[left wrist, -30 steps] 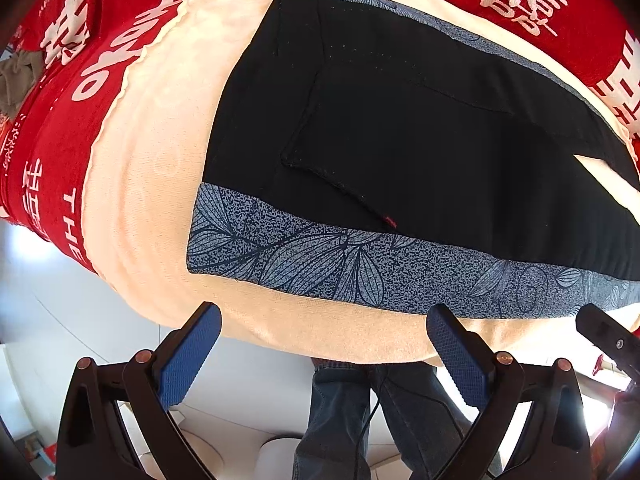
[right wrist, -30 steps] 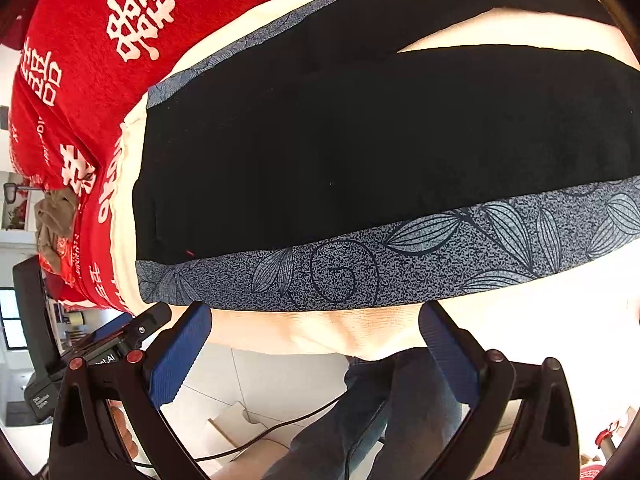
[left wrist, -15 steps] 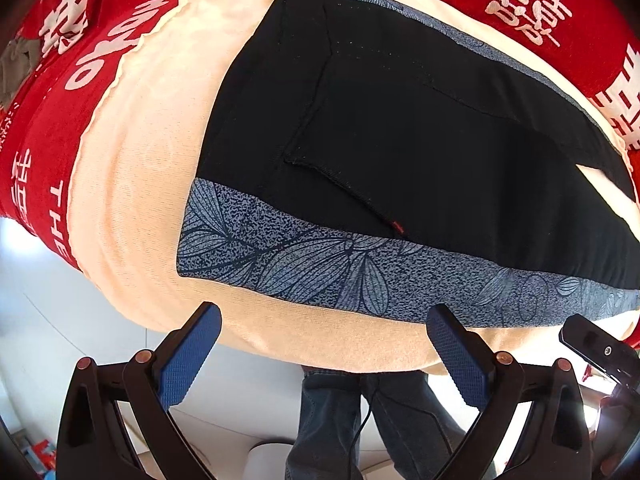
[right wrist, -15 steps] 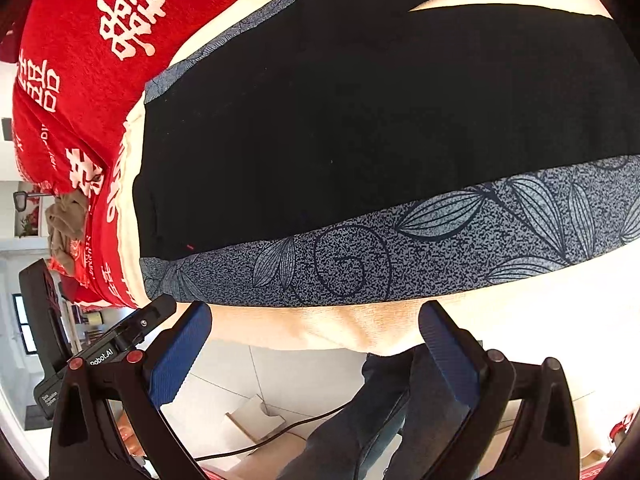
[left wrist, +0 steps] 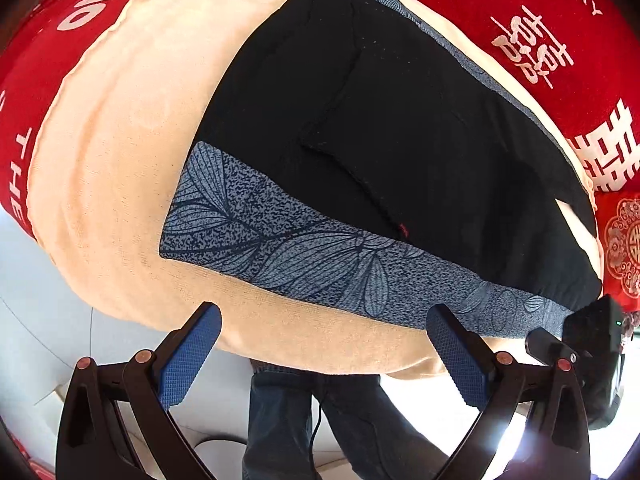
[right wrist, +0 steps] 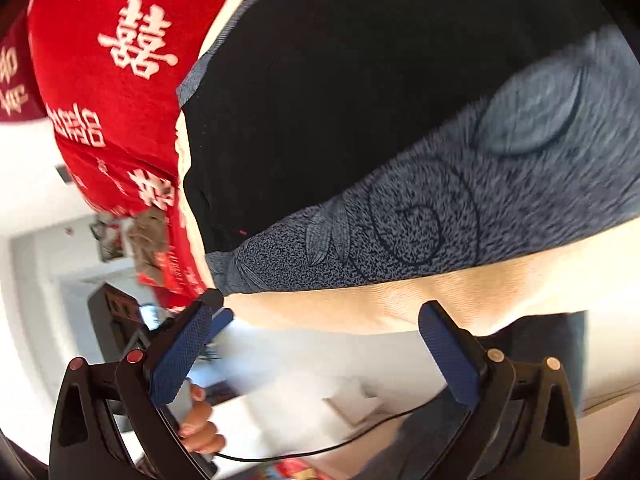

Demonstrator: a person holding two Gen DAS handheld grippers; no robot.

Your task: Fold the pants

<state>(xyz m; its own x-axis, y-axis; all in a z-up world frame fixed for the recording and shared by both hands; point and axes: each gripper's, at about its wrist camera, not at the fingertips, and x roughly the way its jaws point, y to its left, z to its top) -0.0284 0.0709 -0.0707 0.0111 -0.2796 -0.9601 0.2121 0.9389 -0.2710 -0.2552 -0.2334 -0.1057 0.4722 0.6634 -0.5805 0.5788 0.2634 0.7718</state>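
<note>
The black pants [left wrist: 400, 128] lie flat on a cream towel [left wrist: 120, 160], with a blue leaf-print band [left wrist: 320, 264] along the near edge. My left gripper [left wrist: 324, 344] is open and empty, just short of the towel's near edge, below the band near the waist corner. My right gripper [right wrist: 316, 340] is open and empty, tilted, just off the towel [right wrist: 400, 300] below the band [right wrist: 440, 216] of the pants [right wrist: 360, 80]. The left gripper's tip shows in the right wrist view beside the band's corner.
A red cloth with white characters [left wrist: 540, 48] covers the table under the towel; it also shows in the right wrist view [right wrist: 120, 60]. The person's jeans-clad legs [left wrist: 320, 420] stand at the near edge. The right gripper's body [left wrist: 592, 344] shows at the right of the left wrist view.
Both grippers moved closer to the pants' near edge. The right gripper rotated and swung left toward the band's end; its view is blurred. Both stayed open.
</note>
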